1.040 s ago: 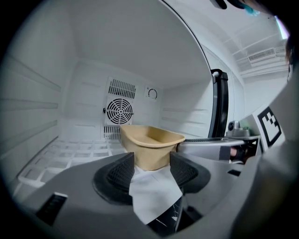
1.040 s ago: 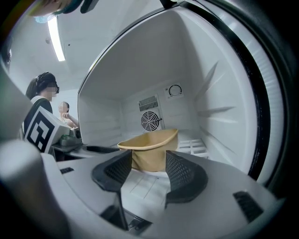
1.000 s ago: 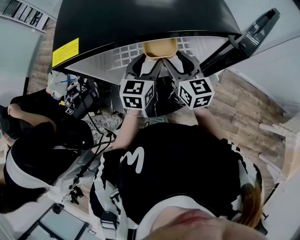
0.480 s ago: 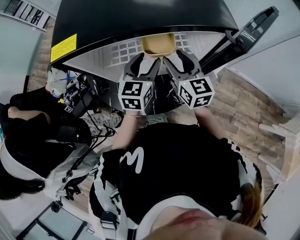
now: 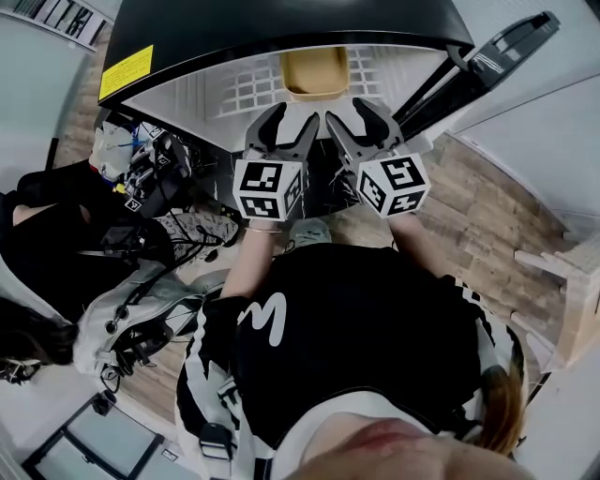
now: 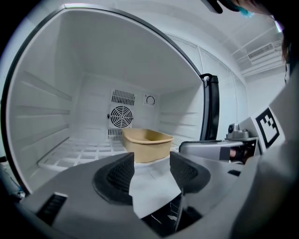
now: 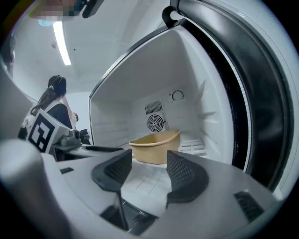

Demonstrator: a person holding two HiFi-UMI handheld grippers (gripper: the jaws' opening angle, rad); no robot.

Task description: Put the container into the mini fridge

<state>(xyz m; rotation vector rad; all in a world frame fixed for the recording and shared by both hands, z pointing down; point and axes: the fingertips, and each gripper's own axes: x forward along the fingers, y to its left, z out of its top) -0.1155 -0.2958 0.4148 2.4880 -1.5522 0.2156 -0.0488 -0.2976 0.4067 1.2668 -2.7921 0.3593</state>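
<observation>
Left gripper (image 5: 292, 127) and right gripper (image 5: 354, 117) both spread empty, ribbed black pads (image 6: 120, 173), tan rounded-rectangular plastic container (image 5: 317, 72) on white lattice shelf (image 5: 248, 92), black mini fridge (image 5: 281, 23)

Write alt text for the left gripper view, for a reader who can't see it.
A tan container sits on the white grid shelf inside the open mini fridge, ahead of the left gripper, whose jaws stand apart with nothing between them. A round fan grille is on the back wall.
</observation>
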